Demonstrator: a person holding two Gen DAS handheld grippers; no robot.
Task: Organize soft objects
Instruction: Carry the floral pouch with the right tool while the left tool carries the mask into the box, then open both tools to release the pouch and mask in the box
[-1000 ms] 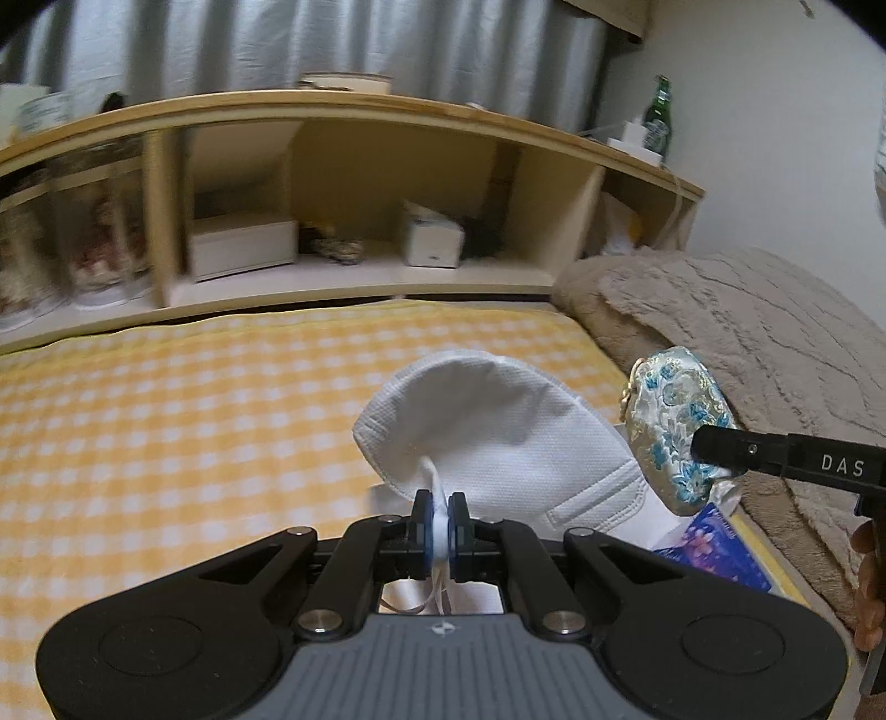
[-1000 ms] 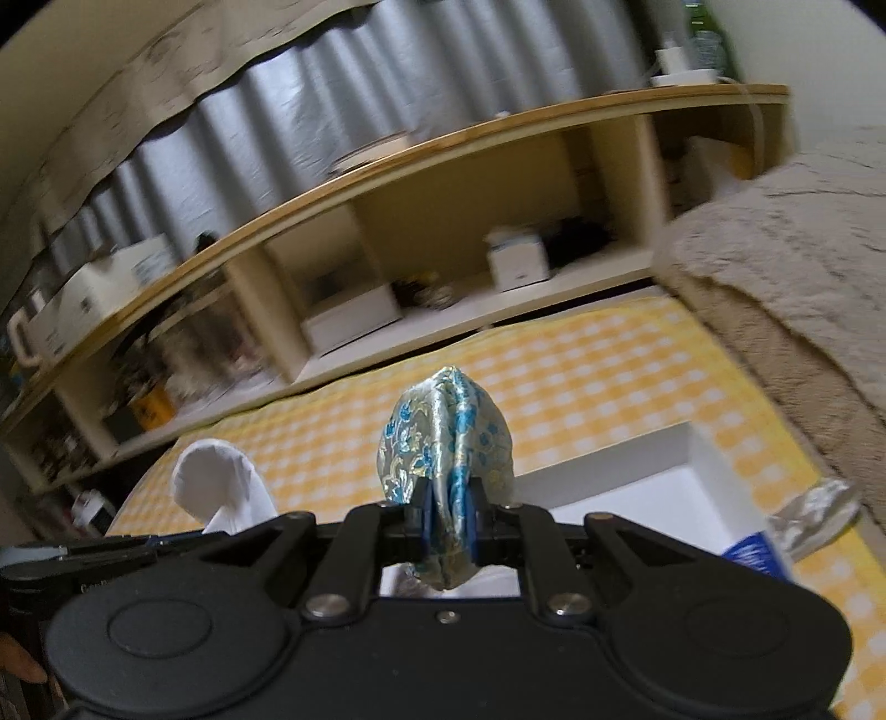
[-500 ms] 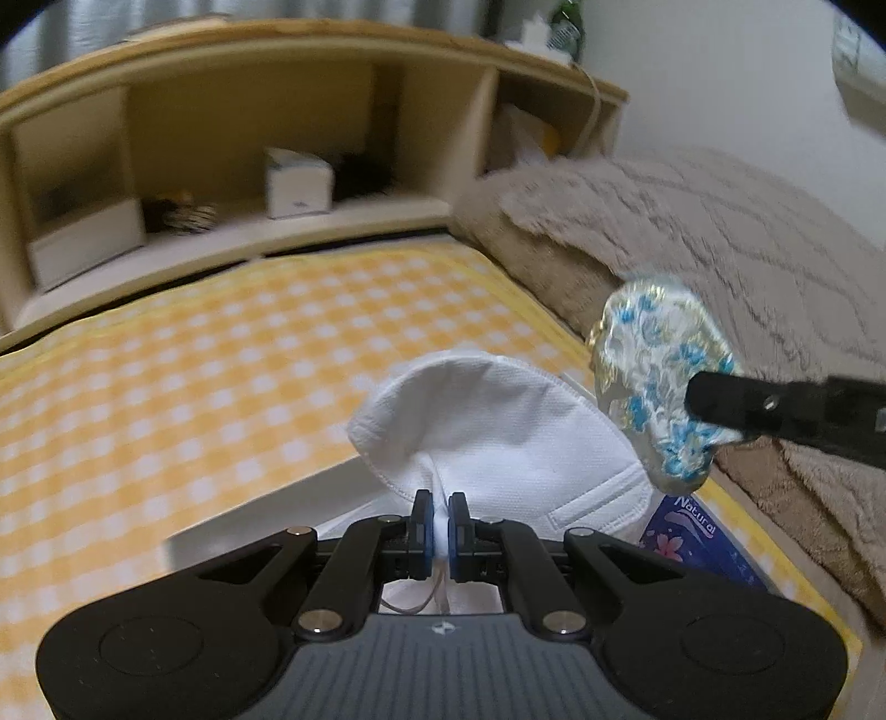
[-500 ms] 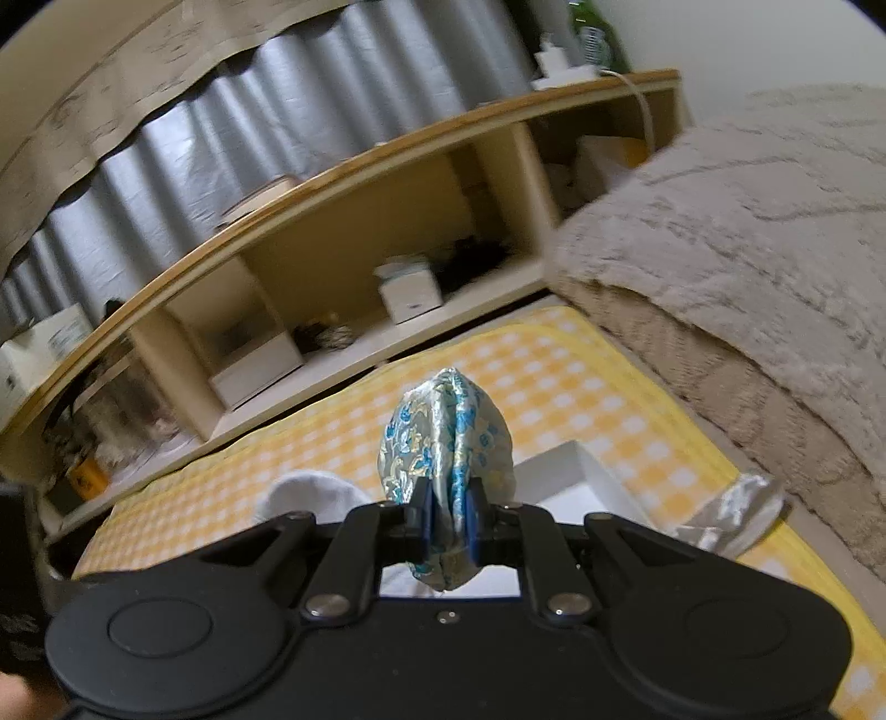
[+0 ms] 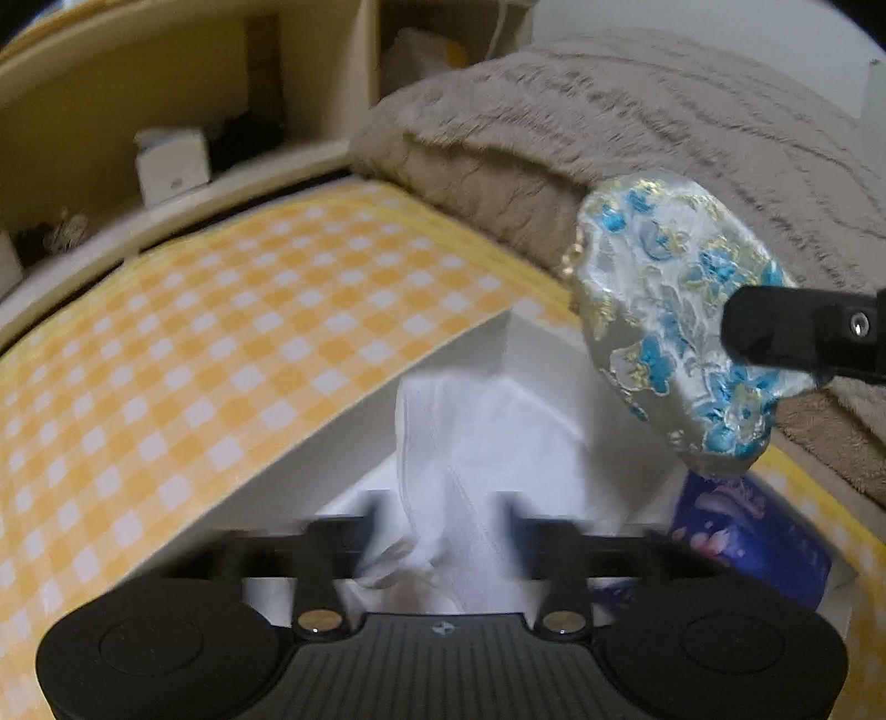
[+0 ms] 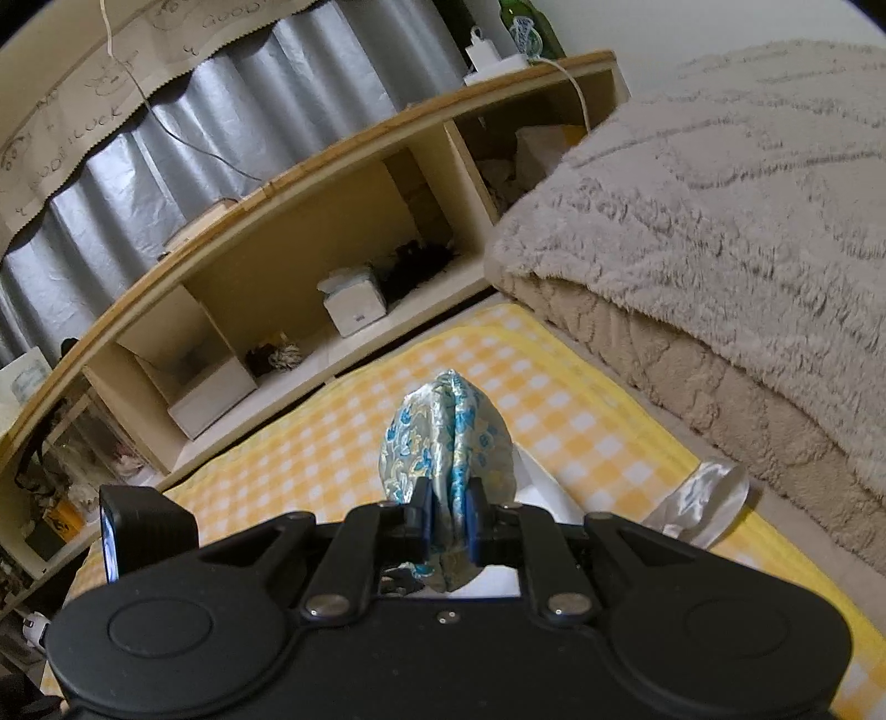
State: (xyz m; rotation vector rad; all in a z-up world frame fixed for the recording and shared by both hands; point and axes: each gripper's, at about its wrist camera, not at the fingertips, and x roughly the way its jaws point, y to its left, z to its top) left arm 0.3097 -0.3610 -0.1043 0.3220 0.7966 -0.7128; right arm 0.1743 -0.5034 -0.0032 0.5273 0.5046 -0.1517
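I am in a bedroom of a home. Under me is a bed with a yellow and white checked sheet. At its right side lies a thick beige fluffy blanket, folded in a heap. Behind the bed stands a low wooden headboard shelf with open compartments. Inside them I see a small white box and other little household things. On top of the shelf stand a green bottle and a white charger with its cable. Behind the shelf hangs a grey curtain.
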